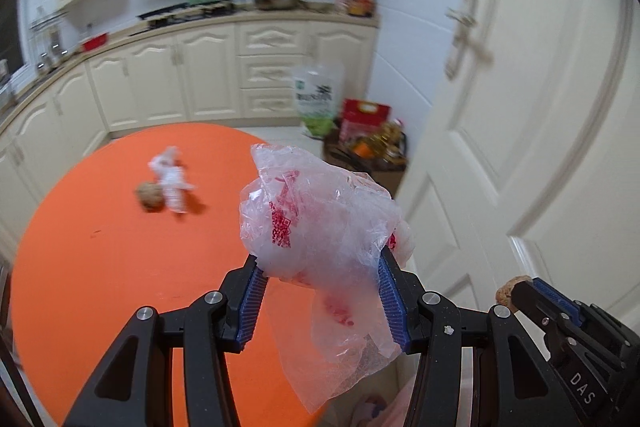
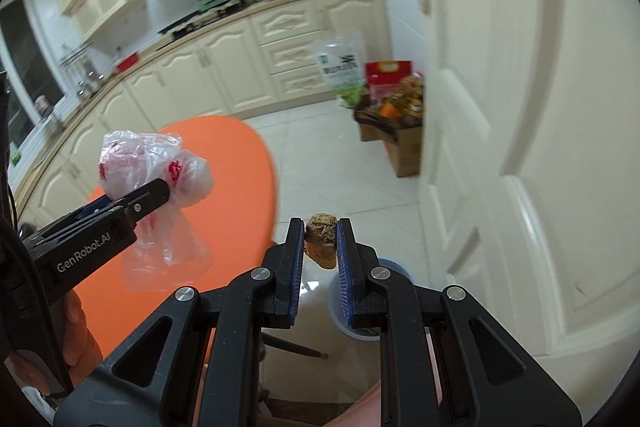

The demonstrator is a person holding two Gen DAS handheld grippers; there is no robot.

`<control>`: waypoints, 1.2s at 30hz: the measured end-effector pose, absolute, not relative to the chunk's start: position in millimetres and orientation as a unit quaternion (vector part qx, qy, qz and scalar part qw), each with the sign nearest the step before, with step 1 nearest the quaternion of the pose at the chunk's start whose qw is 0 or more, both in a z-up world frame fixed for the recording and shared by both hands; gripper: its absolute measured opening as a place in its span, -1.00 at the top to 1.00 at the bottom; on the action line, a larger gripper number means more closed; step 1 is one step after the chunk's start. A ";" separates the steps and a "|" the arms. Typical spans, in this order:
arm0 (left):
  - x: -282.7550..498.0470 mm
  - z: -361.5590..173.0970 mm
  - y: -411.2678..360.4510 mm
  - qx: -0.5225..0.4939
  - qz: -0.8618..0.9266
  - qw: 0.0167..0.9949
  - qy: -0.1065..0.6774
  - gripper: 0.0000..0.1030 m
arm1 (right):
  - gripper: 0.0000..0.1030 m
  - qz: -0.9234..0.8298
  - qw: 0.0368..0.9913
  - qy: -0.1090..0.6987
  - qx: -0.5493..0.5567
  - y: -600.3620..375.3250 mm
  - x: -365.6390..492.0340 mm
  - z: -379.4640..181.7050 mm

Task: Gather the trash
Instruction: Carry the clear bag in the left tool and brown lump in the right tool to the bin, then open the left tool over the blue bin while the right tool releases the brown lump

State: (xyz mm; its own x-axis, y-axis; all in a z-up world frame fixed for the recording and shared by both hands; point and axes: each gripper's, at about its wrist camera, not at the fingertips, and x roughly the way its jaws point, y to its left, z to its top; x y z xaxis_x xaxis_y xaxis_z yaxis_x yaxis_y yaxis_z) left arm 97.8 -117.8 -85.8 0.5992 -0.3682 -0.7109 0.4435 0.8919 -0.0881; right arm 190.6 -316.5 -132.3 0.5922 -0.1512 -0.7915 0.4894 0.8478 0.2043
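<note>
Over table edge, left side: left gripper [image 1: 320, 283], black frame with blue ribbed pads, clamped on a crumpled clear plastic bag with red print [image 1: 316, 223].
Bag, appearance: thin, translucent, wrinkled film; red printed marks including a square code pattern; bunched into a puff above the pads, a loose flap hanging below them.
Bag, position: held in the air, clear of the round orange table [image 1: 100, 267], near its right edge in the left wrist view.
Over floor, right side: right gripper [image 2: 319, 243], same build, pads pressed shut on a small brown crumbly lump [image 2: 321, 241].
Lump, appearance: tan to brown, rough and pitted surface, rounded top showing above the pads, lower end poking out beneath.
Lump, position: held off the table, above pale floor tiles [image 2: 340, 167]; a blue-rimmed round container [image 2: 360, 331] sits below, mostly hidden behind the fingers.
Remaining on table: crumpled white wrapper [image 1: 172, 179] touching a second brown rough lump [image 1: 151, 195], both blurred, well apart from the grippers.
Surroundings: cream kitchen cabinets [image 1: 192, 75]; white panelled door [image 1: 540, 107]; cardboard box of groceries [image 2: 400, 139] on the floor.
</note>
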 end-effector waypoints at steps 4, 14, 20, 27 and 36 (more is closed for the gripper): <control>108.5 -92.0 -134.0 0.072 -0.252 0.876 0.405 0.06 | 0.70 -0.207 0.861 0.409 0.221 -342.6 175.9 -138.7; 132.8 -116.7 -164.2 0.123 -0.257 0.859 0.426 0.05 | 0.70 -0.239 0.844 0.413 0.243 -388.4 164.8 -161.0; 158.5 -124.8 -173.9 0.128 -0.265 0.845 0.447 -0.09 | 0.70 -0.238 0.838 0.422 0.251 -401.4 170.3 -173.4; 210.2 -135.4 -227.7 0.155 -0.265 0.832 0.463 -0.15 | 0.69 -0.231 0.832 0.432 0.260 -406.1 176.1 -186.7; 244.5 -143.2 -253.0 0.151 -0.260 0.820 0.486 -0.17 | 0.69 -0.227 0.826 0.449 0.255 -403.0 186.2 -197.9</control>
State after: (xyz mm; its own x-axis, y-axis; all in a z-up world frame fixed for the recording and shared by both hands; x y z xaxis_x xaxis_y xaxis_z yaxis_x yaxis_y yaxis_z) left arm 244.5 -253.0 -143.2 0.3920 -0.2802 -0.8763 0.5739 0.8189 -0.0052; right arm 186.2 -403.0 -197.9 0.4928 -0.1461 -0.8578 0.6040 0.7671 0.2164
